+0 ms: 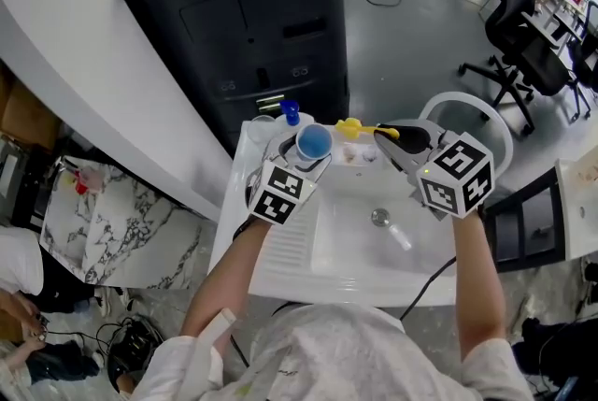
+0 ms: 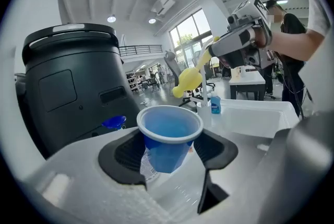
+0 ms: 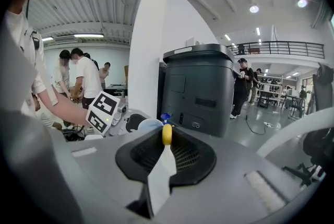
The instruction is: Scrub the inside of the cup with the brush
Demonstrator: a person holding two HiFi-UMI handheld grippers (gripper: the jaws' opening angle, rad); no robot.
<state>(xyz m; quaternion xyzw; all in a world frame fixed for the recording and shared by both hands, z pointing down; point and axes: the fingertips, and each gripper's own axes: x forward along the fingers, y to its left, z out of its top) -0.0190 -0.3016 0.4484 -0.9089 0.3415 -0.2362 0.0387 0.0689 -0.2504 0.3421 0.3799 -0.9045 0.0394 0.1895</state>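
Though apart, one cup (image 1: 314,143), one brush (image 1: 350,128).

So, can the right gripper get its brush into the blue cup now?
Probably yes: the cup in the left gripper is open and empty, the right gripper's brush close by, nothing between.

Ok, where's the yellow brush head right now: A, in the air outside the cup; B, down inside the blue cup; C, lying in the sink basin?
A: in the left gripper view the brush is in the air beyond the blue cup, its yellow head clear of the rim.
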